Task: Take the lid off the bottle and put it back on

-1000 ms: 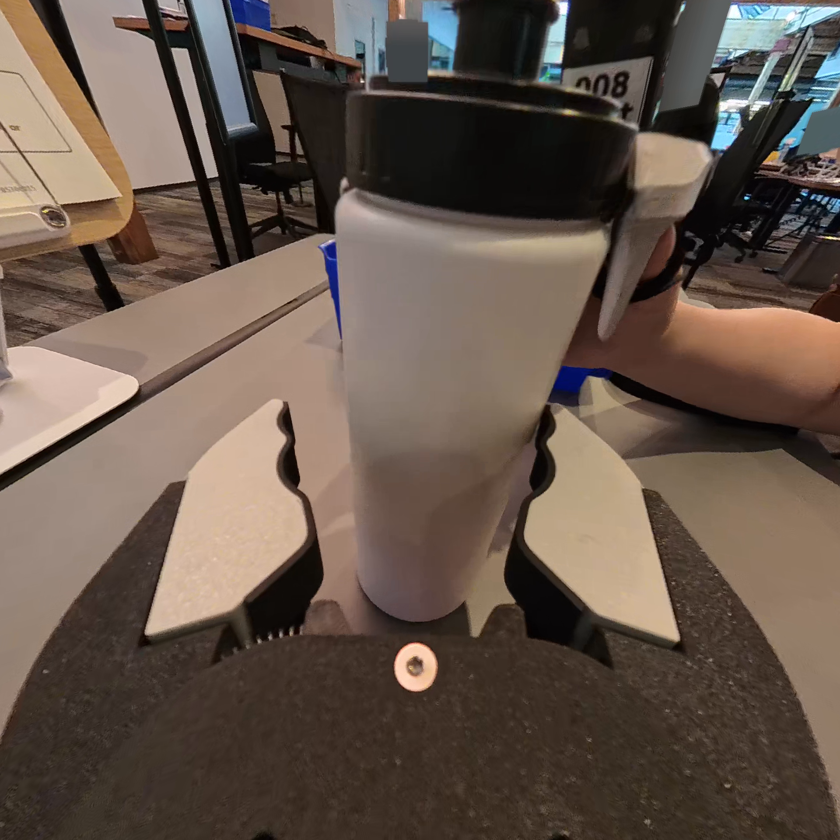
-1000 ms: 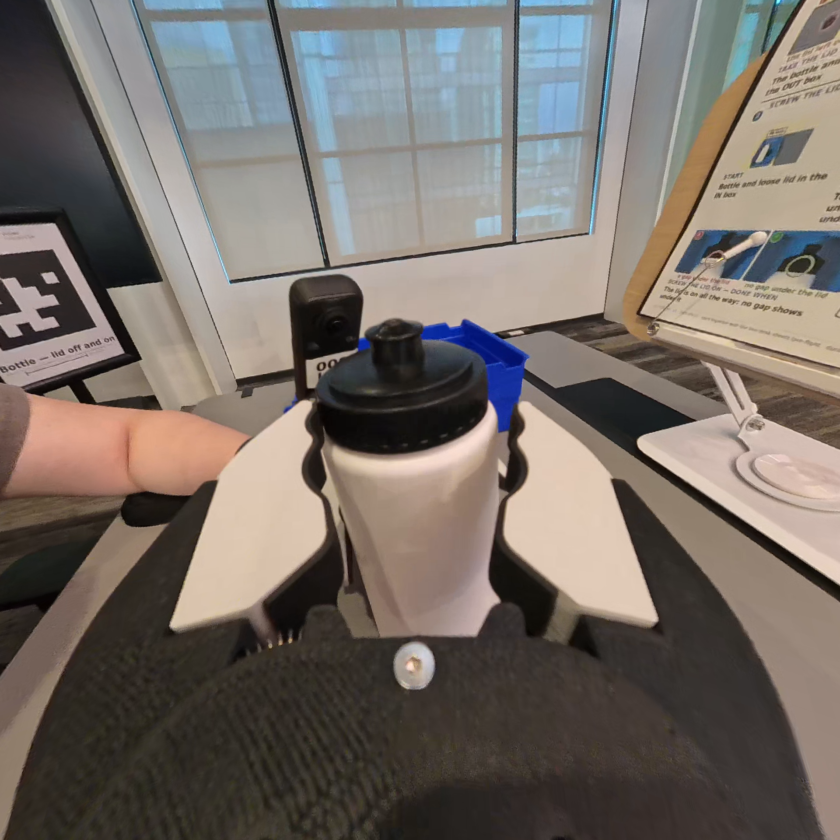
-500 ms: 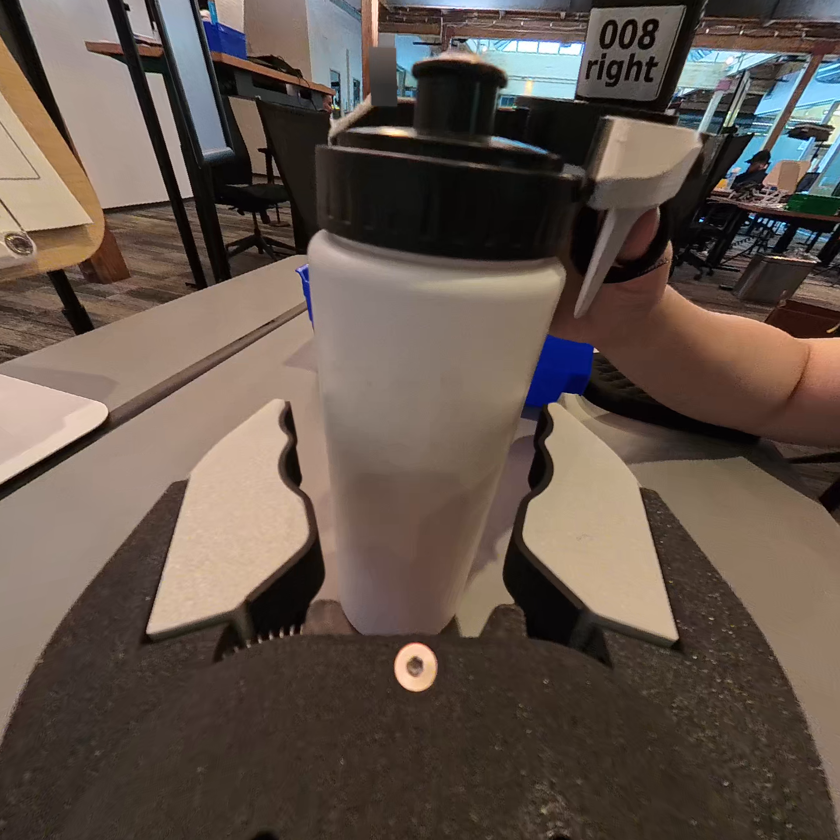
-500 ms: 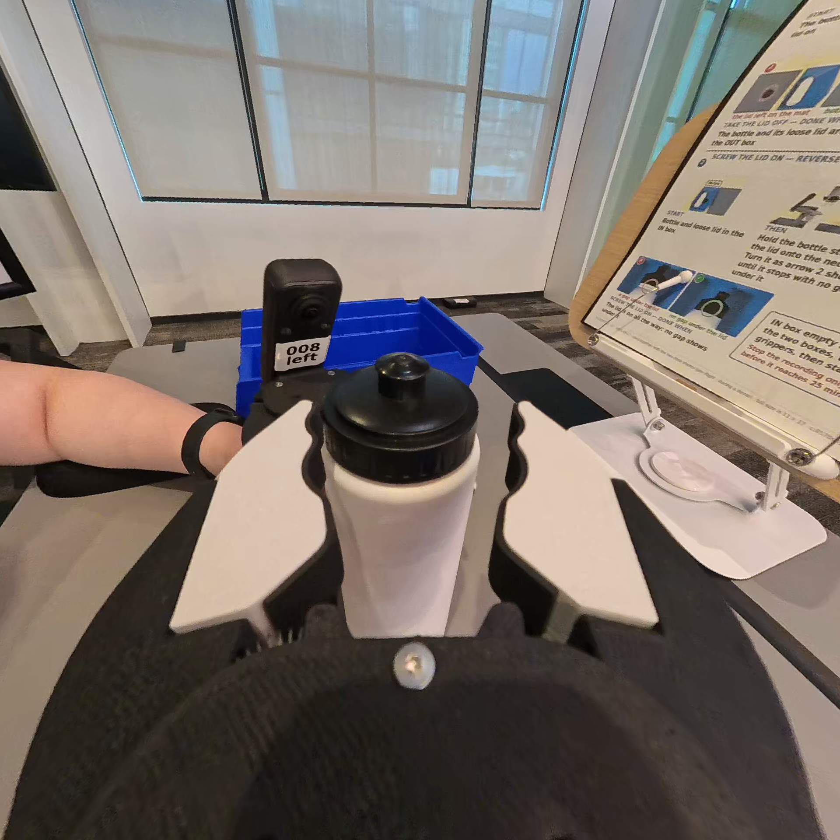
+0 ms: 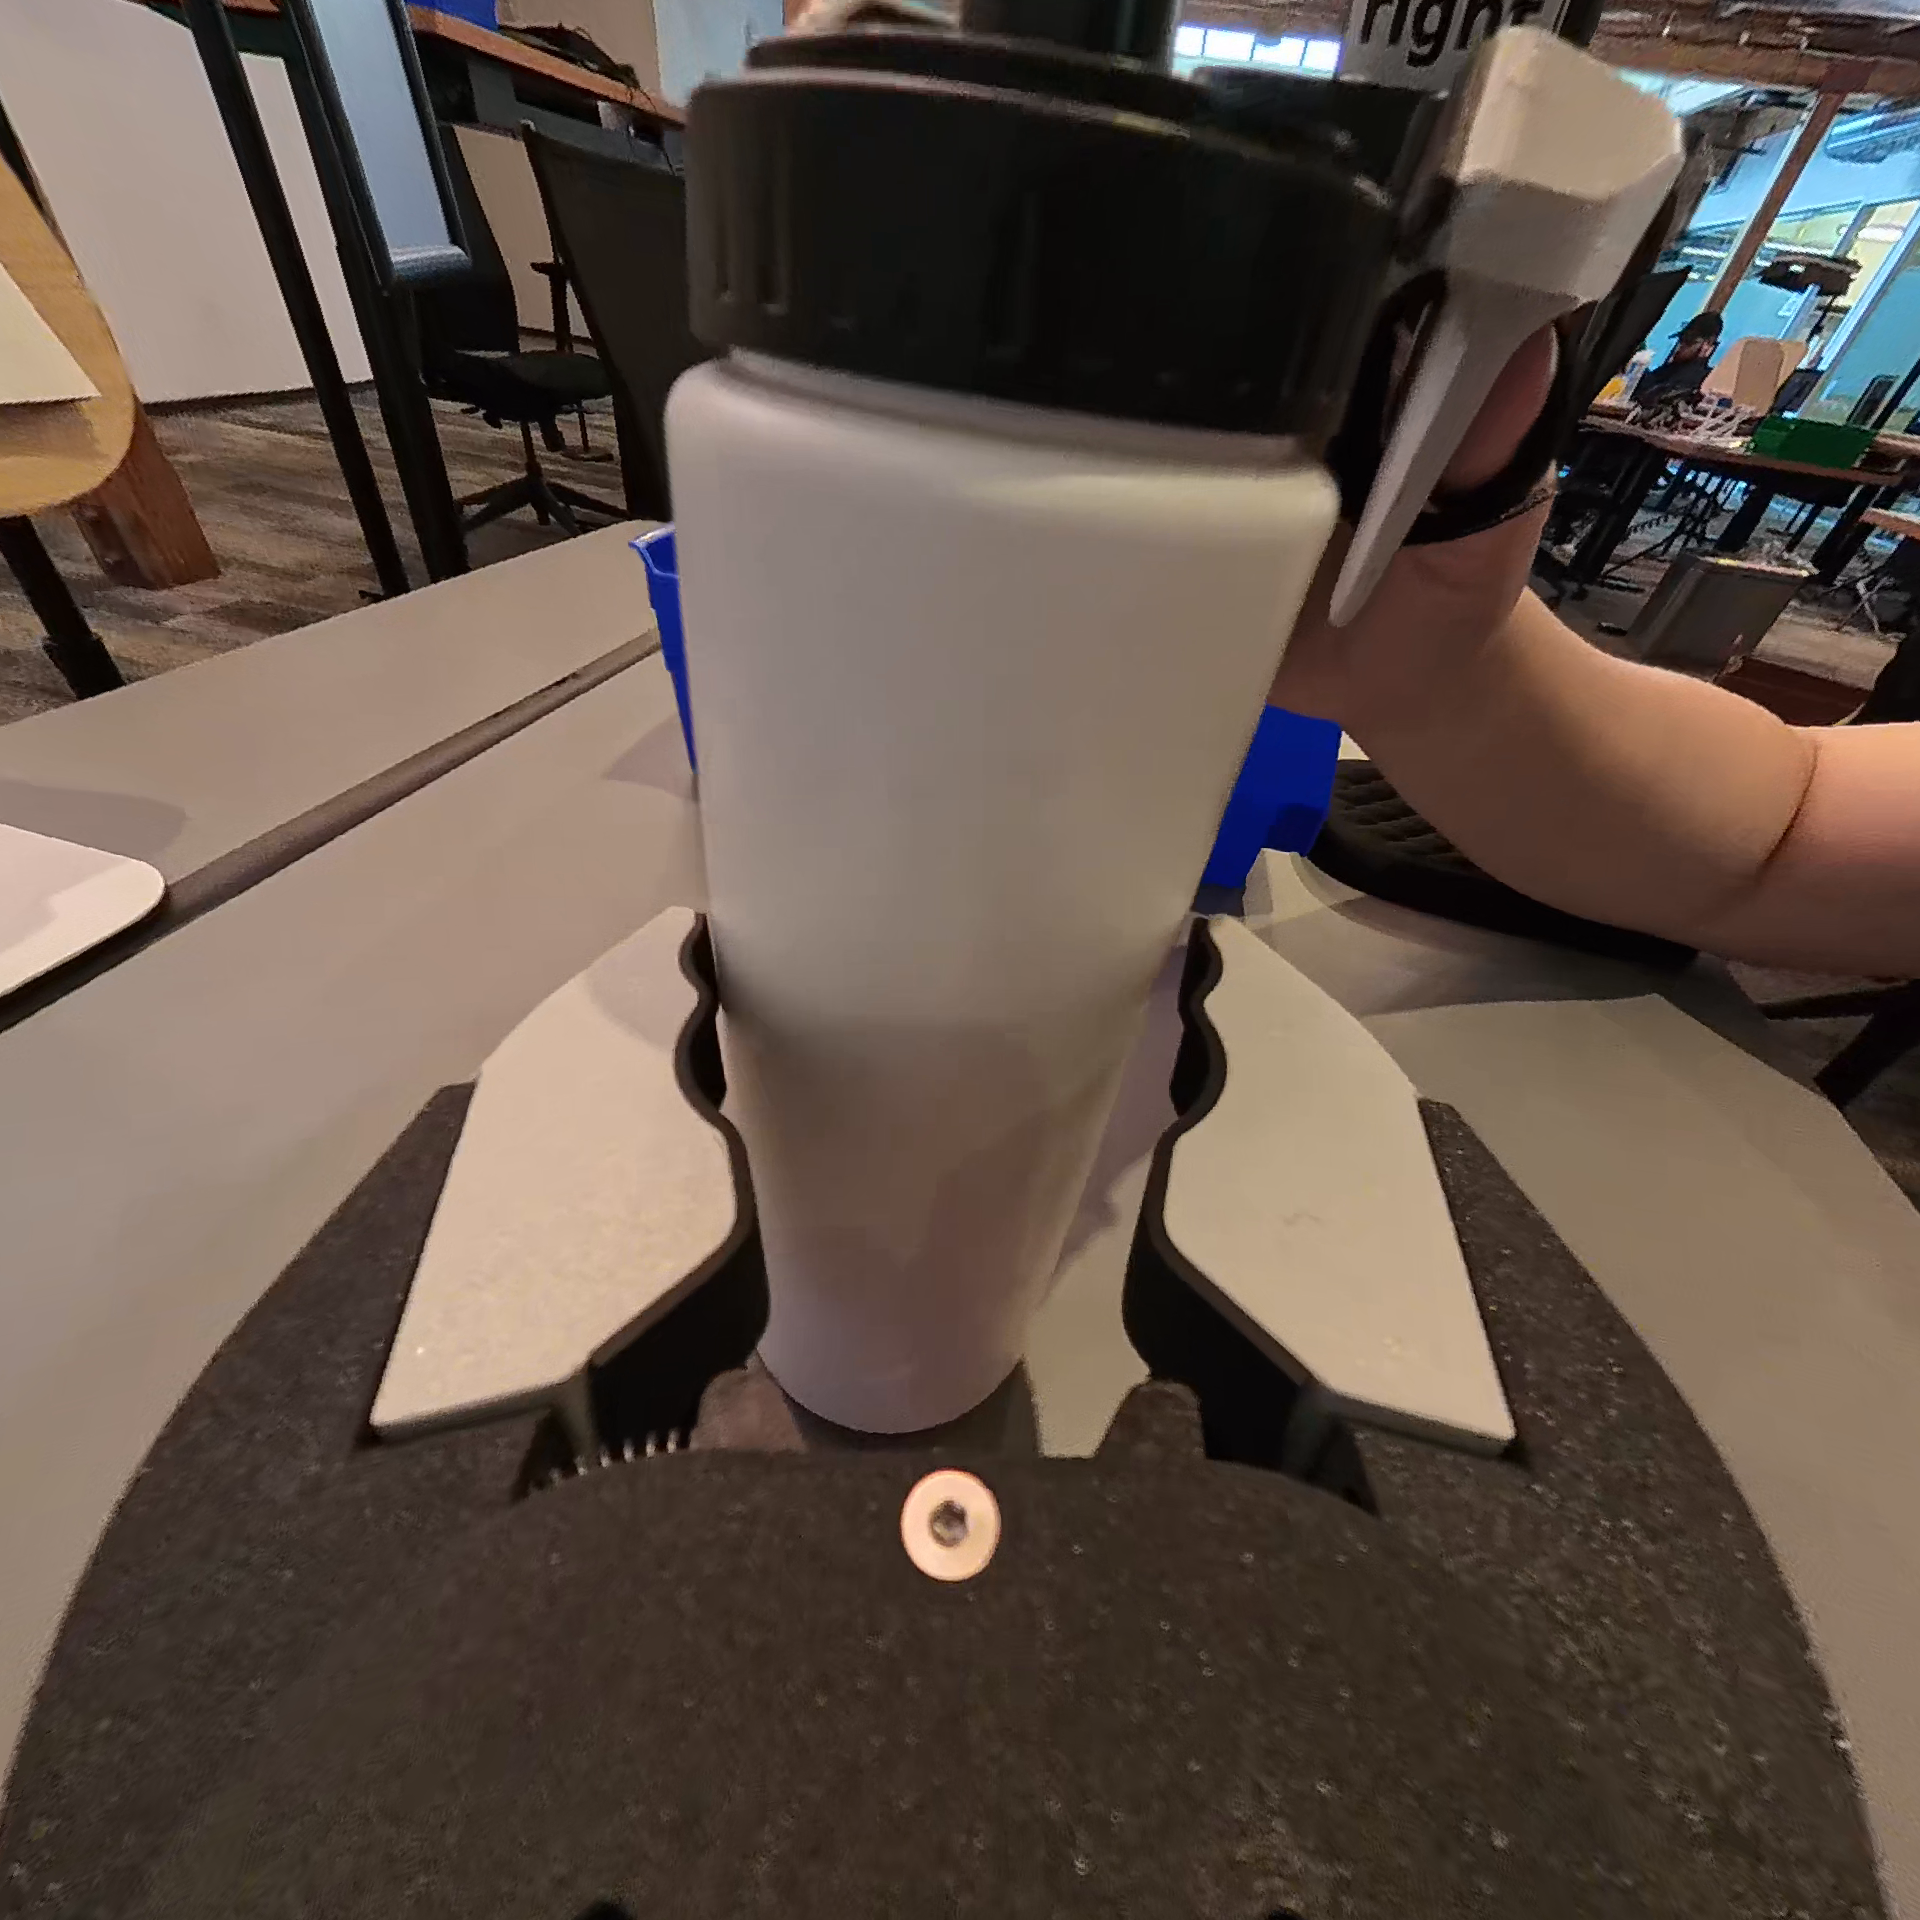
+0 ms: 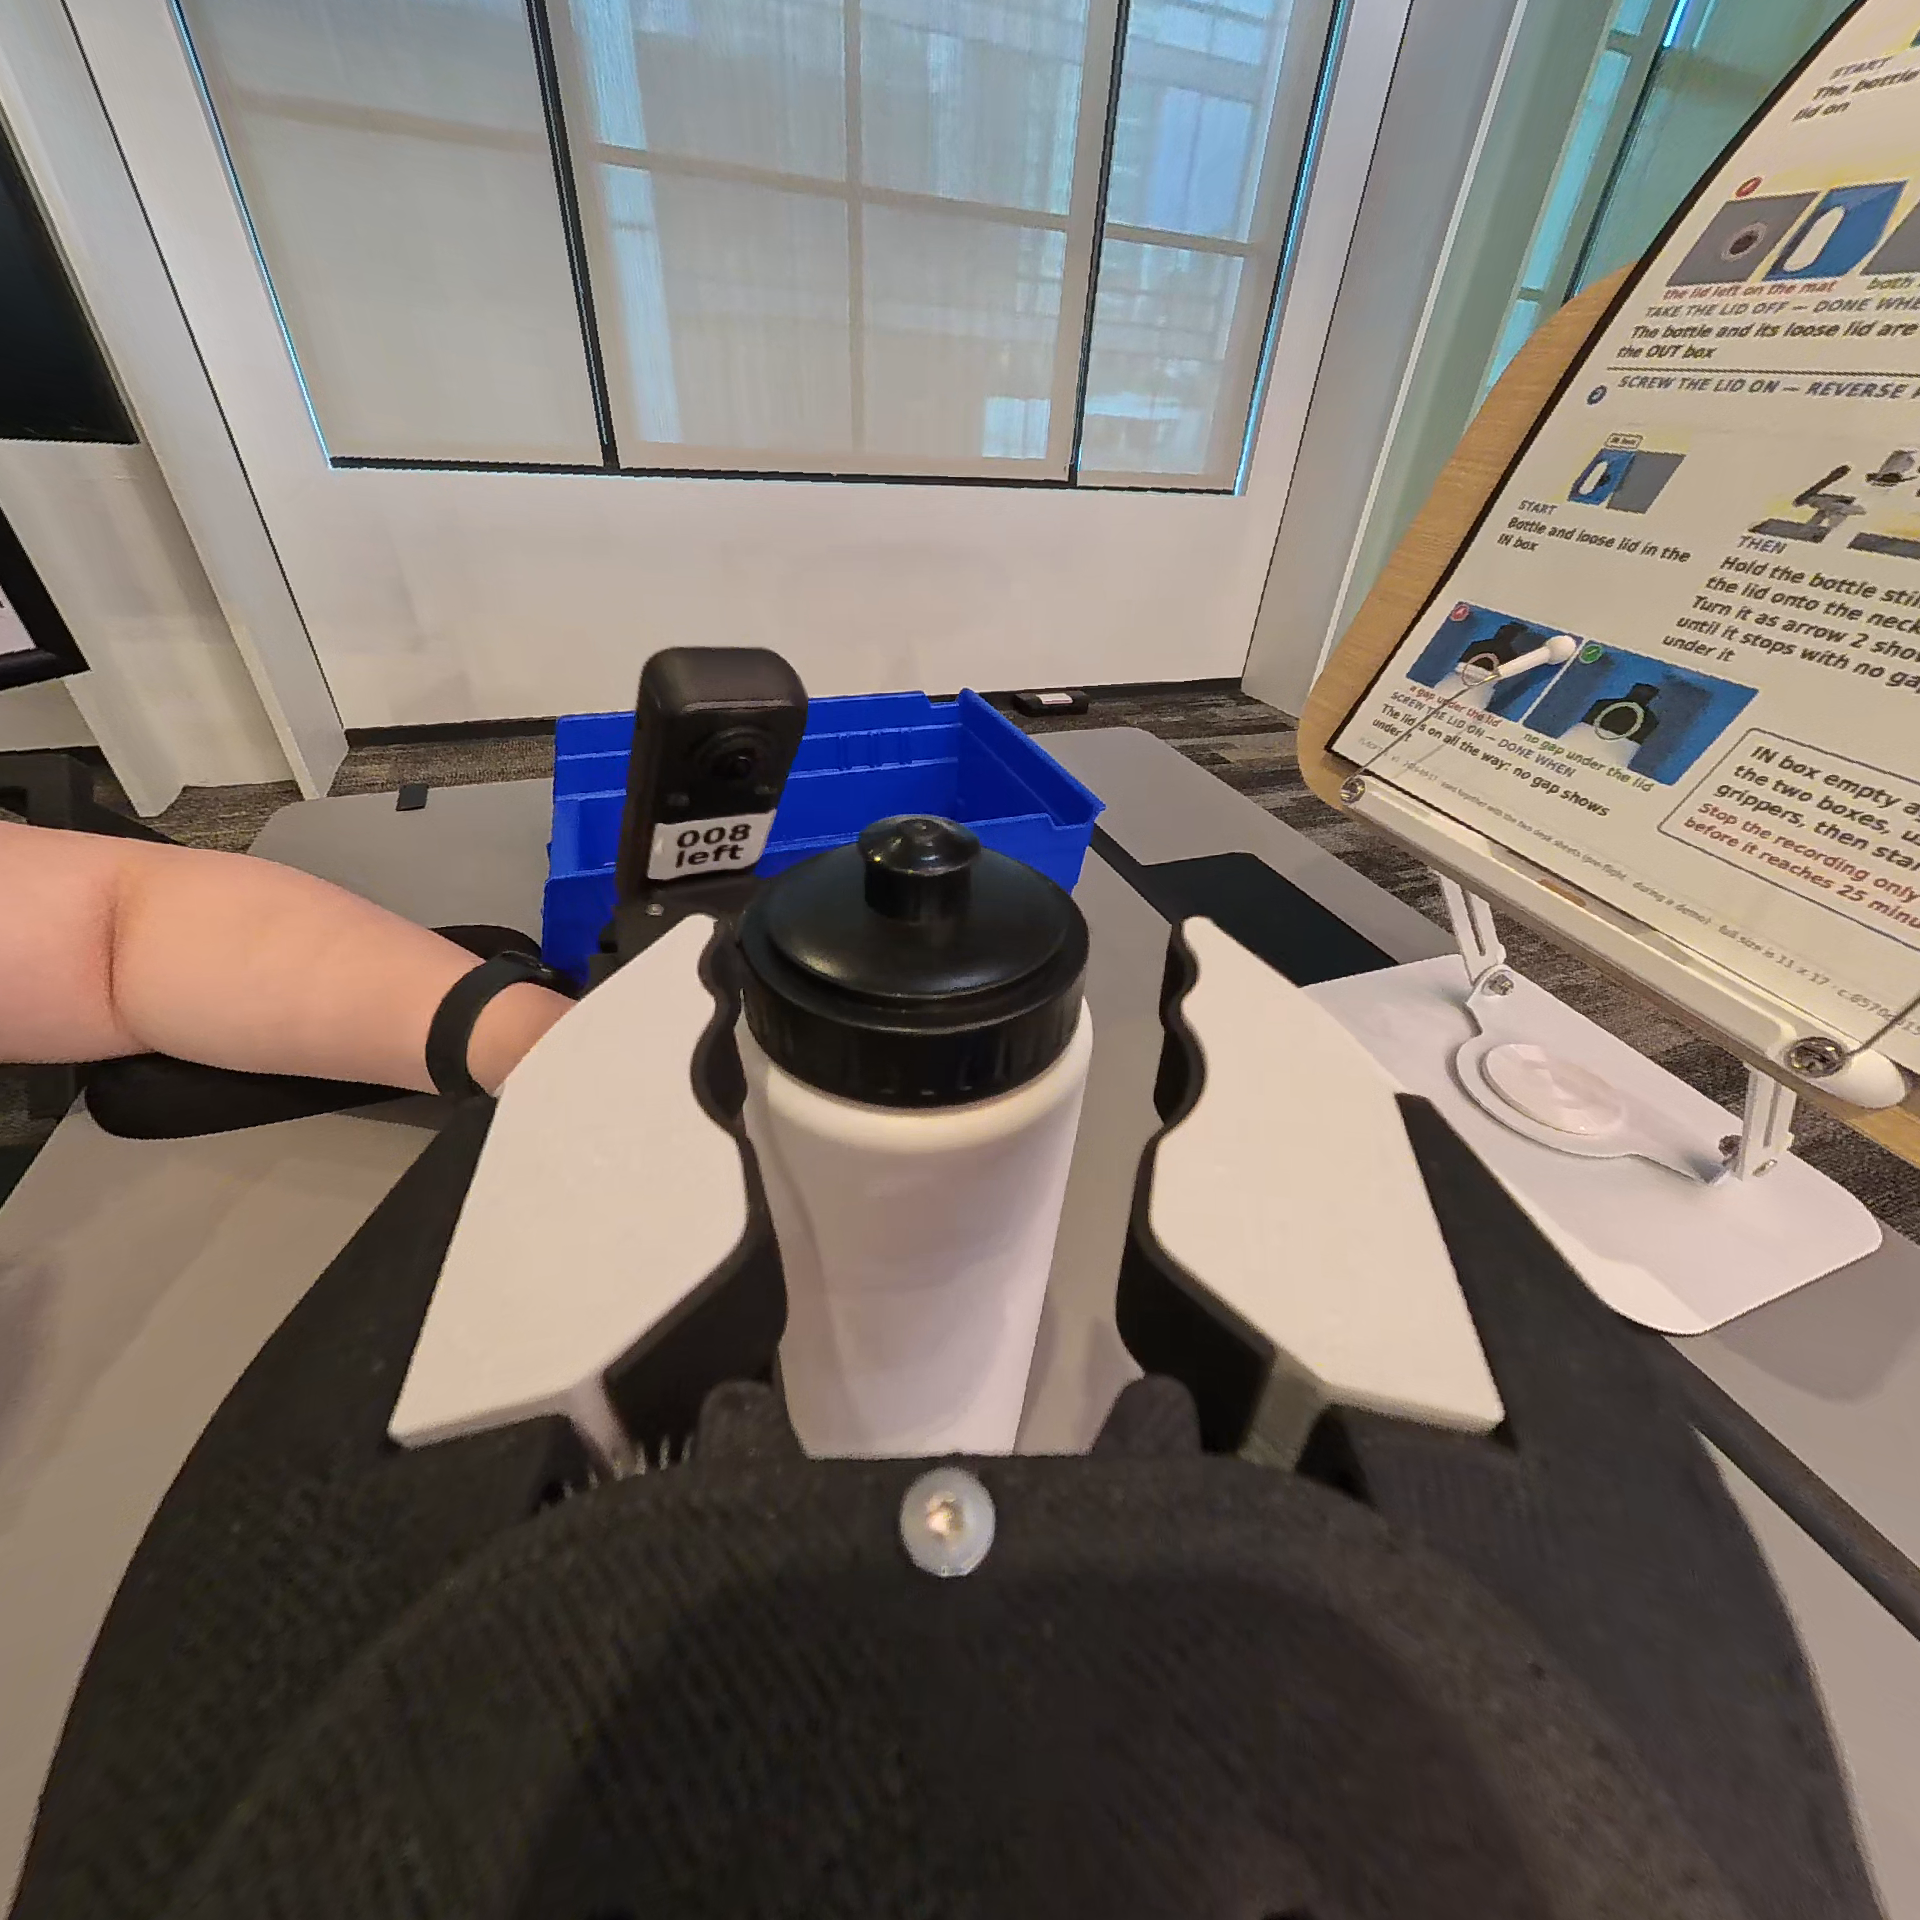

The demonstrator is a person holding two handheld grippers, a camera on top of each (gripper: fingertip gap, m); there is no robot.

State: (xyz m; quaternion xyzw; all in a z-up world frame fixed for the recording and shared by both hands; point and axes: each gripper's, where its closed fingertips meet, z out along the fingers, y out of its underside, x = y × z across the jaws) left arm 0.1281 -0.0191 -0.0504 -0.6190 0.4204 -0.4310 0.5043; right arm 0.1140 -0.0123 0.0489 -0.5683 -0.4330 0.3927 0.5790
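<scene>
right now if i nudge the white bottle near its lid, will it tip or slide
Likely tips before it slides: the white bottle stands tall and narrow on the grey table, its black lid on top. The smooth plastic-looking wall may be slick and flex if squeezed. Its fill is hidden, so weight is unclear.

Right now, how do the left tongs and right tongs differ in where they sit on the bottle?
Left tongs flank the bottle's white body low, near its base; right tongs flank the black lid at the top. Left tongs look up at the lid from low; right tongs look down on it. Shared: both straddle the same upright bottle, each with a slight gap on one side, so a firm clamp is unclear.
</scene>
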